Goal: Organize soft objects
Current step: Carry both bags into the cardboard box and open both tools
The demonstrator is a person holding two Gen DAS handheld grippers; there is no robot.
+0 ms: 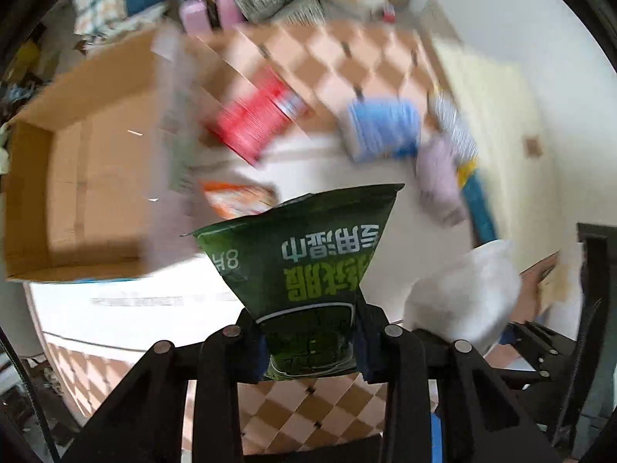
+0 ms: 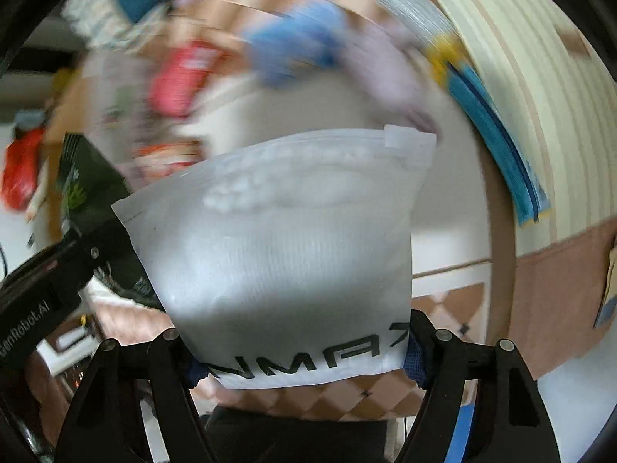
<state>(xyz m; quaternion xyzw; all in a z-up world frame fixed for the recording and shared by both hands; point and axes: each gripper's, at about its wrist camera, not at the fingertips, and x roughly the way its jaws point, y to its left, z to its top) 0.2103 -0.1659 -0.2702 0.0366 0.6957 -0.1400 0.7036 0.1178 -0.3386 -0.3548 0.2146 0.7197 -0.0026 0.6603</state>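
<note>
A dark green wet-wipe packet [image 1: 304, 266] is pinched at its near end by the left gripper [image 1: 312, 347], whose fingers [image 1: 254, 351] are drawn narrow against its sides; the packet is held clear of the white surface [image 1: 162, 320] below. A frosted white zip pouch [image 2: 277, 239] with black lettering is clamped across its near edge by the right gripper [image 2: 304, 362], whose fingers [image 2: 414, 359] stand wide apart because the pouch is wide. Both soft packs are thus carried in the air, and the step in hand is judged to be their transfer to the open cardboard box [image 1: 88, 177] at the left.

To do this well, each pack should be brought fully over the box mouth before it is let go, and the two packs should be kept apart so that neither is knocked. The green packet is gripped only at one end, so a swing is to be expected; a slower move would steady it.

In the left wrist view the box, a red packet [image 1: 254, 115], a blue packet [image 1: 381, 131] and a lilac soft item [image 1: 439, 185] are shown, blurred, with the white pouch at the right. In the right wrist view the box is not made out, but the pouch's zip slider [image 2: 401, 139] is seen, and the left gripper's body at the left.
</note>
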